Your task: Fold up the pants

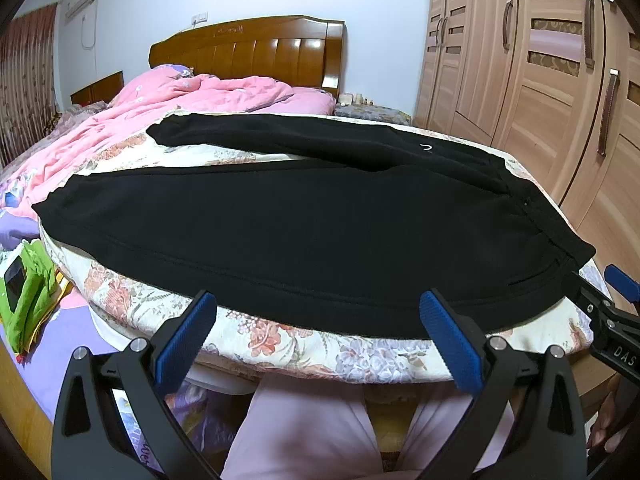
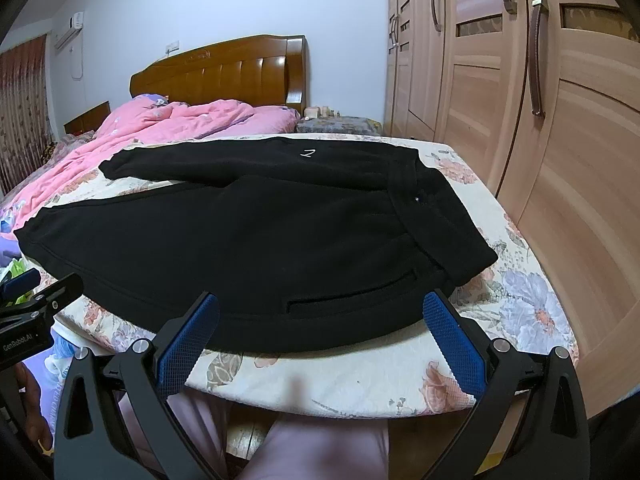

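While the black pants [image 1: 304, 220] lie spread flat on the floral bed cover [image 1: 280, 336] — legs to the left, waistband to the right — no fold appears to have been made, so the opening step is judged to be in hand. At the left, the left claw [image 1: 316, 336] is held spread and empty just short of the near leg's edge. At the right, the right claw [image 2: 320, 334] is likewise spread and empty beside the pocket — a pinch on the near edge is called for next.
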{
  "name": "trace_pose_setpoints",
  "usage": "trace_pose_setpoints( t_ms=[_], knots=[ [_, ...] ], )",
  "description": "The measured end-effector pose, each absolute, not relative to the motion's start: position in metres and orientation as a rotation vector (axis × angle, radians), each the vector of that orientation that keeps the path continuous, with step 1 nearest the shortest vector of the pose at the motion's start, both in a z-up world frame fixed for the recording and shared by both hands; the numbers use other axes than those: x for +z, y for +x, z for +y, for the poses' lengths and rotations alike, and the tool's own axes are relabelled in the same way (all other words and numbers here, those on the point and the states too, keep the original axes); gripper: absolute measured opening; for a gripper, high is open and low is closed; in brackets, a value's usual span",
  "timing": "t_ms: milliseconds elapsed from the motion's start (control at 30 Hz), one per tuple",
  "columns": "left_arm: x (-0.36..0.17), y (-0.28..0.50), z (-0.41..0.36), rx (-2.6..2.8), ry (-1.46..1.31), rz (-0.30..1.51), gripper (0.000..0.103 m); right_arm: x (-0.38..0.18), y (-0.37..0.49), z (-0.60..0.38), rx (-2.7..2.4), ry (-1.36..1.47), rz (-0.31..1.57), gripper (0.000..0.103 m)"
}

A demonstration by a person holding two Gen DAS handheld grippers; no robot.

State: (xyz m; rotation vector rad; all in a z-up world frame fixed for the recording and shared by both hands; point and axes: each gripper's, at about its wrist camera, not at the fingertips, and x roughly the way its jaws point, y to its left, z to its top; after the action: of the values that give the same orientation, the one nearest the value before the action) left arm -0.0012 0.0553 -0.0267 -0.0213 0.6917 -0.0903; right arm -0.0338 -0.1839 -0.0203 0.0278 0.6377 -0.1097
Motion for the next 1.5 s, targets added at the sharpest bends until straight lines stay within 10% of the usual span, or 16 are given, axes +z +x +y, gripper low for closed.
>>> trace_pose_setpoints(
  t_ms=[733, 1500],
  knots=[
    [-0.033, 0.016, 0.070, -0.128, -0.054, 0.747, 0.101, -0.025, -0.017, -0.203, -0.088, 0.066, 0.649, 0.099],
    [-0.015, 0.431, 0.025, -0.643, 0.308, 0.903, 0.101, -0.050, 0.399, -0.354, 0.132, -0.119, 1.047, 0.099]
  ],
)
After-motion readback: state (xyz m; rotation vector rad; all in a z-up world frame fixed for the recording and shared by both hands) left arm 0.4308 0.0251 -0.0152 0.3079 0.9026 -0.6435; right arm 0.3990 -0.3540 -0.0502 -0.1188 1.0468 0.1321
